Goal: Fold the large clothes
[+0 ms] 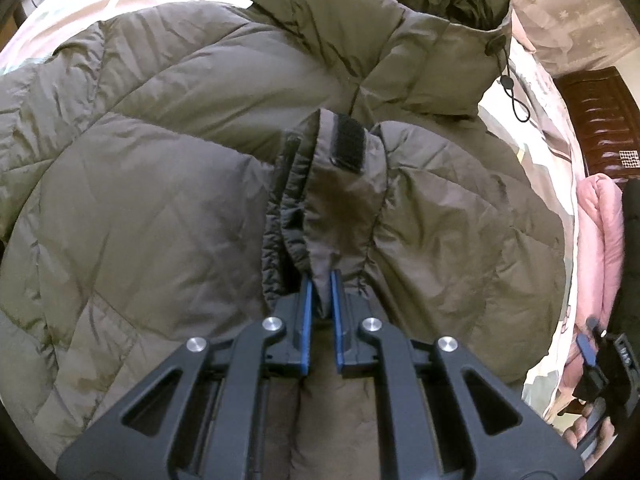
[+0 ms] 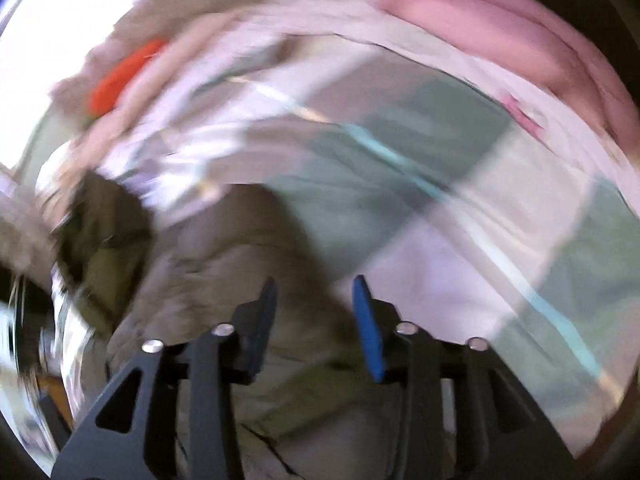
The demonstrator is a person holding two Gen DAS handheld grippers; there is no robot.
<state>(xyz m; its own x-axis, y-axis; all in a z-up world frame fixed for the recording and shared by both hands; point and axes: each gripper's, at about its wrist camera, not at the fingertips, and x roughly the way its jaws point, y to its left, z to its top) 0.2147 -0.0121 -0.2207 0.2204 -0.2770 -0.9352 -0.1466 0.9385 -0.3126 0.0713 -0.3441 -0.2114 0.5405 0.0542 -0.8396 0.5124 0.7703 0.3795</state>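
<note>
A large olive-grey padded jacket (image 1: pixel 168 152) lies spread on the bed, its hood (image 1: pixel 400 12) at the top. My left gripper (image 1: pixel 321 280) is shut on the sleeve cuff (image 1: pixel 340 192), which has a black velcro tab (image 1: pixel 349 145), and holds it over the jacket's body. In the blurred right wrist view my right gripper (image 2: pixel 316 292) is open and empty, with the jacket's edge (image 2: pixel 224 264) under its left finger. The right gripper also shows in the left wrist view (image 1: pixel 596 356) at the far right.
The bed has a pale pink and grey-green checked sheet (image 2: pixel 400 184). A pink quilt (image 2: pixel 480 12) is bunched at its edge, also in the left wrist view (image 1: pixel 600 232). A dark wooden cabinet (image 1: pixel 600 116) stands beyond. An orange item (image 2: pixel 124 76) lies at the far left.
</note>
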